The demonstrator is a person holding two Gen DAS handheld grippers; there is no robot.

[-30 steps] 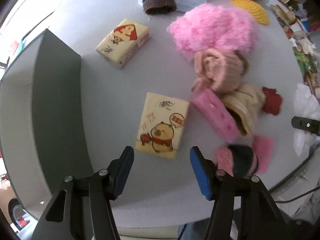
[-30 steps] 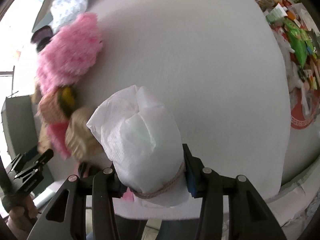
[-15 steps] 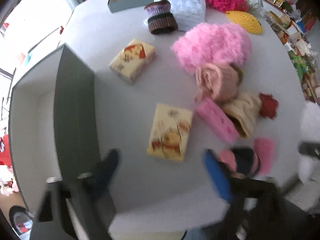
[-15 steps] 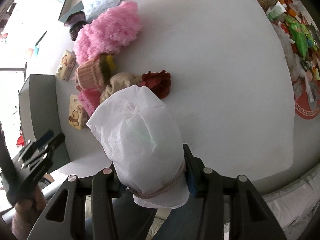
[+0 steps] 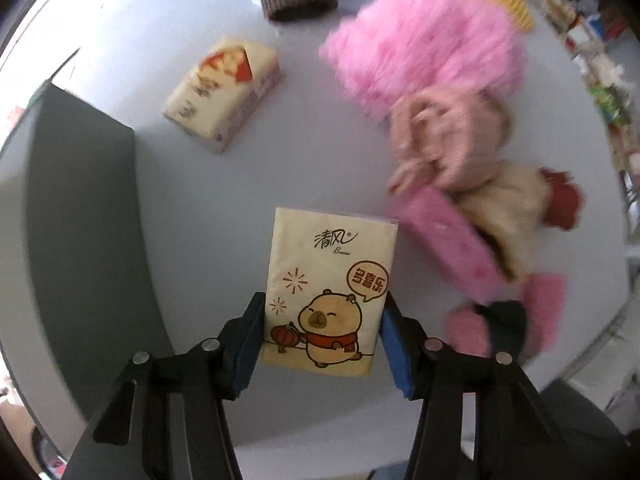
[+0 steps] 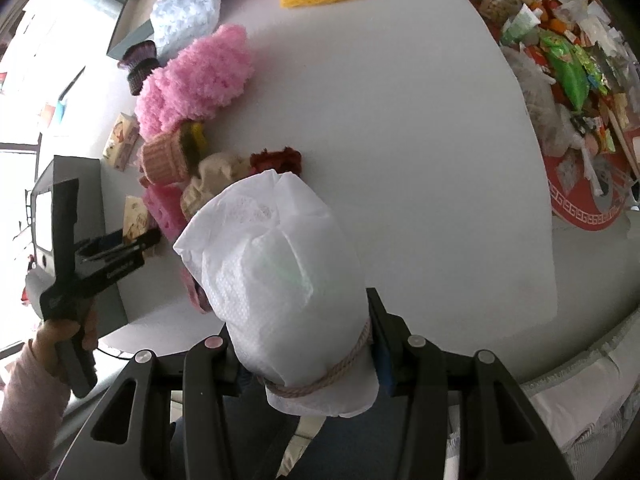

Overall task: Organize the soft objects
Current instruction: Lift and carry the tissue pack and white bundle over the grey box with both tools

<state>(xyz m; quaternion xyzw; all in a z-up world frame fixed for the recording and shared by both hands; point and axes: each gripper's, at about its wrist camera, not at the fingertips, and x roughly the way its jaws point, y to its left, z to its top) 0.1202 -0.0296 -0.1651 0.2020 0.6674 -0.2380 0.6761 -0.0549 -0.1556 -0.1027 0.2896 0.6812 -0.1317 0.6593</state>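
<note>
My left gripper (image 5: 322,334) clasps the capybara tissue pack (image 5: 330,288) by its near end, just right of the grey box (image 5: 80,208). My right gripper (image 6: 304,340) grips a white tied bundle (image 6: 276,276), held off the near edge of the table (image 6: 400,120), well right of that box.

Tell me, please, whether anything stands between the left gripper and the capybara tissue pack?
Nothing visible does. The left gripper already has its blue pads on either side of the tissue pack at its near end, on the table. The second pack and knitwear lie farther off.
</note>
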